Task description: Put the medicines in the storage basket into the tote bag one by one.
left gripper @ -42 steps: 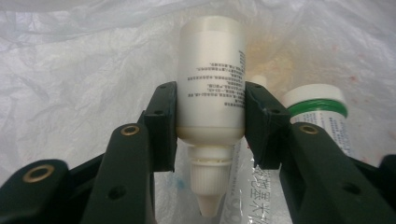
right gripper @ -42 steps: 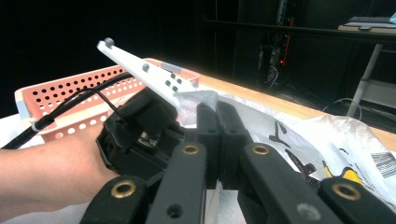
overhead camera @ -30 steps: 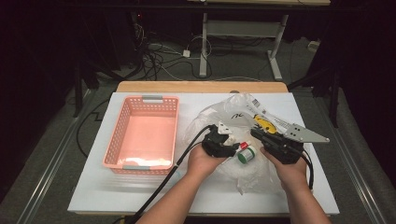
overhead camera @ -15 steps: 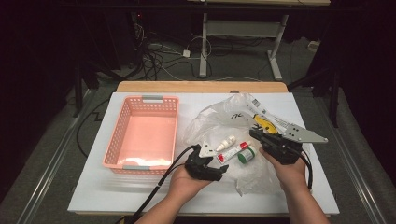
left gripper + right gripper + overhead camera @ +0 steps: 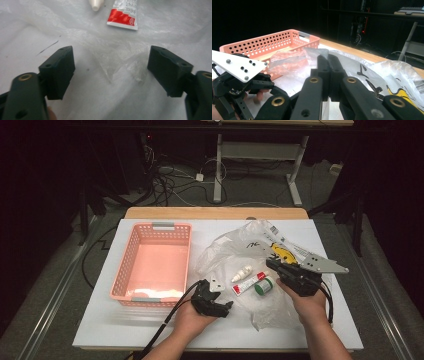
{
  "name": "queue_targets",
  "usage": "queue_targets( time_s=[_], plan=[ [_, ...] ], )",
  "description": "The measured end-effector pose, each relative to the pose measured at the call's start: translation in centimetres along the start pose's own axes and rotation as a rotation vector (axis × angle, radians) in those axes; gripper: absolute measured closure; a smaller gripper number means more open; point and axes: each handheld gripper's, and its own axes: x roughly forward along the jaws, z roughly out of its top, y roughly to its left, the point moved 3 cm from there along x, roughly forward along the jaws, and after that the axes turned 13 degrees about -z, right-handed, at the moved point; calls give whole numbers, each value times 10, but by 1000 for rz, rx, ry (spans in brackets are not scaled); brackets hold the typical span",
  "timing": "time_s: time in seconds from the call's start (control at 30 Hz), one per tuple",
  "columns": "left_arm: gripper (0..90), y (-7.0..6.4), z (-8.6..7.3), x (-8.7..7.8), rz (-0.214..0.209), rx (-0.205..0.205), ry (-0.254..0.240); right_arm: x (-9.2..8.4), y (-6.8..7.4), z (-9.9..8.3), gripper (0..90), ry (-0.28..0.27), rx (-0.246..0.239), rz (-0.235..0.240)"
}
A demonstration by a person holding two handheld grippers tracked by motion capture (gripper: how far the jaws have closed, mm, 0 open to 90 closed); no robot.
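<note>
On the white table, just in front of the pink basket, my left gripper sits low over the near edge of the clear plastic bag, and its jaws have just been opening. They now stand wide, with nothing but crinkled film between them. The red-and-white tube lies just ahead of the pads, next to a small white bottle and near the green-capped jar. My right gripper rests on the bag's far side with its jaws pressed together; I cannot tell if film is pinched in them.

To do this well, I judge I should slide forward until the tube's flat crimped end sits squarely between my pads. I want to close across its width rather than its length, keeping loose plastic out of the bite. The right side should hold the bag steady meanwhile.
</note>
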Motion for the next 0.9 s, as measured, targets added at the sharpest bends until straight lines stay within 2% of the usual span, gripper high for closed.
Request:
queue_targets(
  time_s=[0.1,0.17,0.3,0.47,0.6,0.73,0.83,0.9],
  plan=[
    [314,-2,4,4,-3,10,-7,1,1,-2,900,8,1,-2],
    [437,-5,6,7,-19,20,-16,2,1,-2,900,11,-1,0],
    [617,-1,7,6,-24,-27,-38,3,3,-3,900,16,-4,1],
    [751,0,7,6,-7,-37,-47,2,3,-3,900,13,-11,1],
    [873,-2,6,6,-27,-22,-47,0,2,-2,900,7,-11,1],
    [884,0,6,5,-48,-31,-54,-2,1,-2,900,7,-8,-7],
    [885,-1,5,4,-56,-11,-56,-4,-1,-2,900,2,-5,-11],
    [886,-2,5,2,-61,-8,-82,-5,-1,-1,900,1,-3,-12]
  ],
)
